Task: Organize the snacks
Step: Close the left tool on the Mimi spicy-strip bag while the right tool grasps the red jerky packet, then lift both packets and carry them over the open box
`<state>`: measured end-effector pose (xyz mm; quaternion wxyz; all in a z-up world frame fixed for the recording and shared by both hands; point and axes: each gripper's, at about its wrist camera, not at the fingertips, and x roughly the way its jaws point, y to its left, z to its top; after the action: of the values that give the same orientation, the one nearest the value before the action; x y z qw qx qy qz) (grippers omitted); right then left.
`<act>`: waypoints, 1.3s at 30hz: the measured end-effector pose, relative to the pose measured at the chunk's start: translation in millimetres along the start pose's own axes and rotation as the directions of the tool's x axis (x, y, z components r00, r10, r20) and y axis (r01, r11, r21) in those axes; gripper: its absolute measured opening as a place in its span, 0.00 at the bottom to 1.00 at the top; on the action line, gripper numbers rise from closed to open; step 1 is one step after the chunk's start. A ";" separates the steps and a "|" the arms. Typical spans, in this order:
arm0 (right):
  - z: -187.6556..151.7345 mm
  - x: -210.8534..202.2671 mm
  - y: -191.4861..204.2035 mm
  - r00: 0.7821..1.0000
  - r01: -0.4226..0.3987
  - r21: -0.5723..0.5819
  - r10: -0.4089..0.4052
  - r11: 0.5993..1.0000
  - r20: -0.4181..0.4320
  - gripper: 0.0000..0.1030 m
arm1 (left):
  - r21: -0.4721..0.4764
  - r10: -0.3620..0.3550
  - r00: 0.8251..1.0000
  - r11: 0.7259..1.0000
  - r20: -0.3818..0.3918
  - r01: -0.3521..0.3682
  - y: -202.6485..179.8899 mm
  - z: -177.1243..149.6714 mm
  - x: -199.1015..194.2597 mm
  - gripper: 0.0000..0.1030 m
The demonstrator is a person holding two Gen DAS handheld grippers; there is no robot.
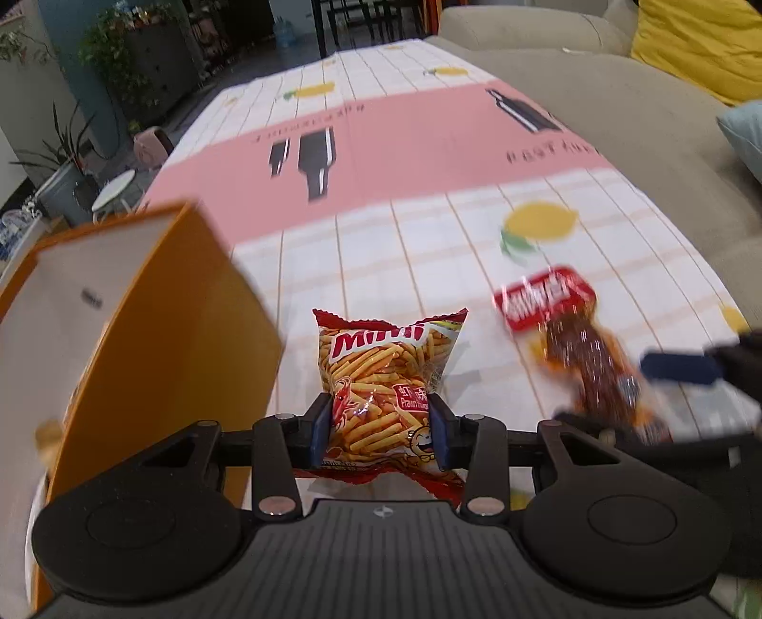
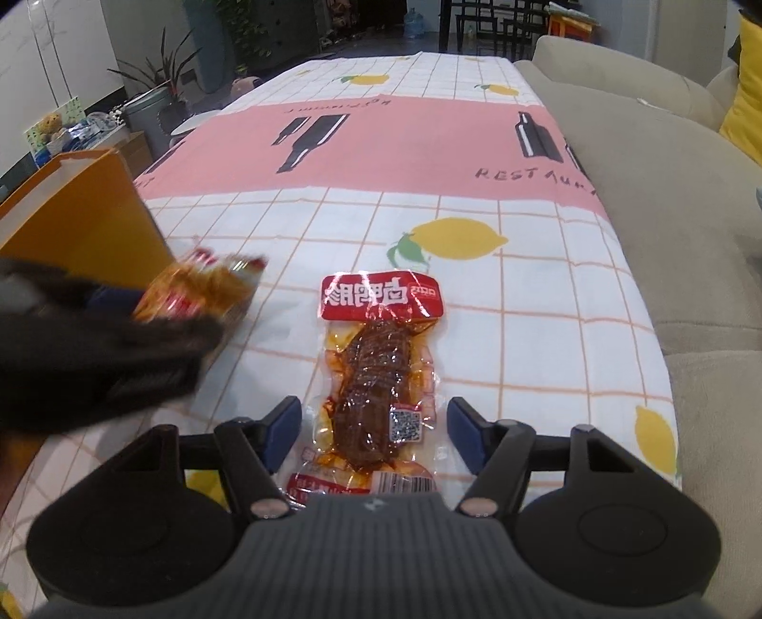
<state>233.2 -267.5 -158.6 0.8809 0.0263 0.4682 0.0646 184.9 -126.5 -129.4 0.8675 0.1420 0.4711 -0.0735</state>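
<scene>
Clamping the prawn-stick bag (image 1: 381, 381) near its lower edge, the left gripper (image 1: 381, 426) holds it clear of the tablecloth (image 1: 405, 238) beside the orange box (image 1: 190, 309), ready for loading; the right gripper (image 2: 376, 435) straddles the meat packet (image 2: 376, 376) lying flat, jaws apart, pads not touching

- Home living room: beige sofa (image 2: 619, 157) with yellow cushion (image 1: 700, 43) along right.
- Lemon-print tablecloth (image 2: 547, 295) on table.
- Potted plants (image 2: 162, 85), dining chairs (image 2: 495, 24) far back.

**Lemon-print cloth covers the table**

The table (image 2: 547, 285) wears a white checked cloth with yellow lemons and a pink band of bottle prints. A vacuum-packed meat snack (image 2: 376, 376) lies flat on it; an orange box (image 2: 90, 214) stands at its left edge.
</scene>
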 end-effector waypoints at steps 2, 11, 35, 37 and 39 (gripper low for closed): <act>-4.6 -3.6 3.9 1.000 0.001 -0.015 -0.001 1.000 -0.013 0.63 | 0.009 -0.007 1.000 1.000 -0.022 0.007 2.0 -12.2 -8.9 0.45; -41.1 -31.6 23.3 0.998 -0.021 -0.090 0.016 0.996 -0.065 0.64 | 0.027 -0.050 0.998 0.998 -0.045 0.051 7.6 -60.3 -40.6 0.45; -60.9 -31.8 36.6 0.994 0.009 -0.165 0.010 0.986 0.113 0.59 | -0.133 -0.115 0.992 0.984 0.051 0.121 34.3 -76.9 -14.4 0.64; -60.2 -32.2 36.7 0.994 0.011 -0.167 0.008 0.986 0.109 0.58 | -0.130 -0.115 0.992 0.984 0.051 0.121 33.9 -76.3 -14.8 0.54; -59.8 -32.6 37.1 0.994 0.012 -0.168 0.006 0.986 0.107 0.56 | -0.130 -0.113 0.992 0.984 0.048 0.118 33.3 -75.5 -16.2 0.52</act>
<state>162.3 -236.1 -161.4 0.9039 -0.0457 0.4131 0.1013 124.7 -71.2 -148.9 0.8788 0.0548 0.4645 -0.0950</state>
